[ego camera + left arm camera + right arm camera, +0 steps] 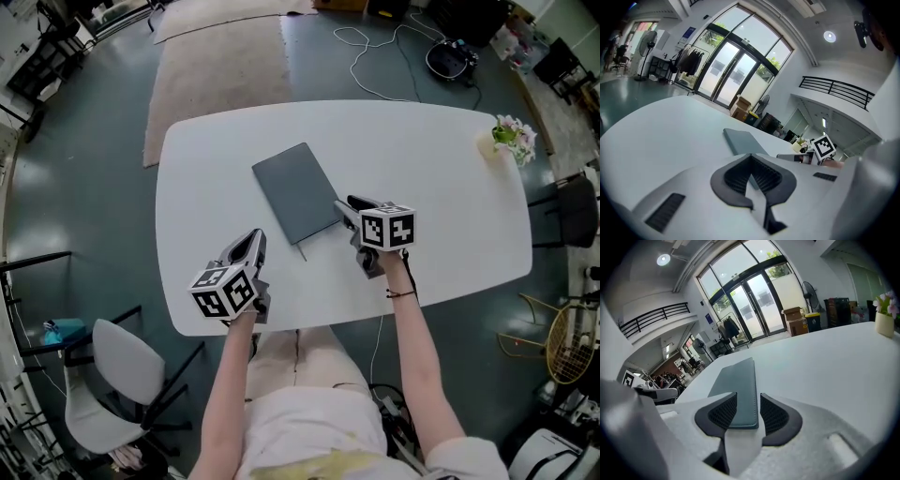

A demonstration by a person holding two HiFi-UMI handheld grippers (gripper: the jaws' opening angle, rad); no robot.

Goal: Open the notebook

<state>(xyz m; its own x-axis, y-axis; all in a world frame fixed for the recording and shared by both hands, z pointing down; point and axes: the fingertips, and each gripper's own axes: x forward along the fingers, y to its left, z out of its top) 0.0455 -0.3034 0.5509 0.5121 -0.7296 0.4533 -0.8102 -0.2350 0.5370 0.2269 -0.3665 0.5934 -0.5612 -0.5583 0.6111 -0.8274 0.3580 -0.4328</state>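
Since the notebook (pixel 296 192) lies closed, right gripper (pixel 748 399) brackets its near corner, jaws spread, probably to lift the cover; left gripper (pixel 750 158) waits aside, pinched empty.

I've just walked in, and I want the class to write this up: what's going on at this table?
A person holds a gripper in each hand at a white table. The grey notebook lies flat on it, closed. The right gripper is at the notebook's near right corner, its jaws apart with that corner showing between them, not yet closed on it. The left gripper sits nearer the person, clear of the notebook, its jaws together and holding nothing. Opening has not begun.
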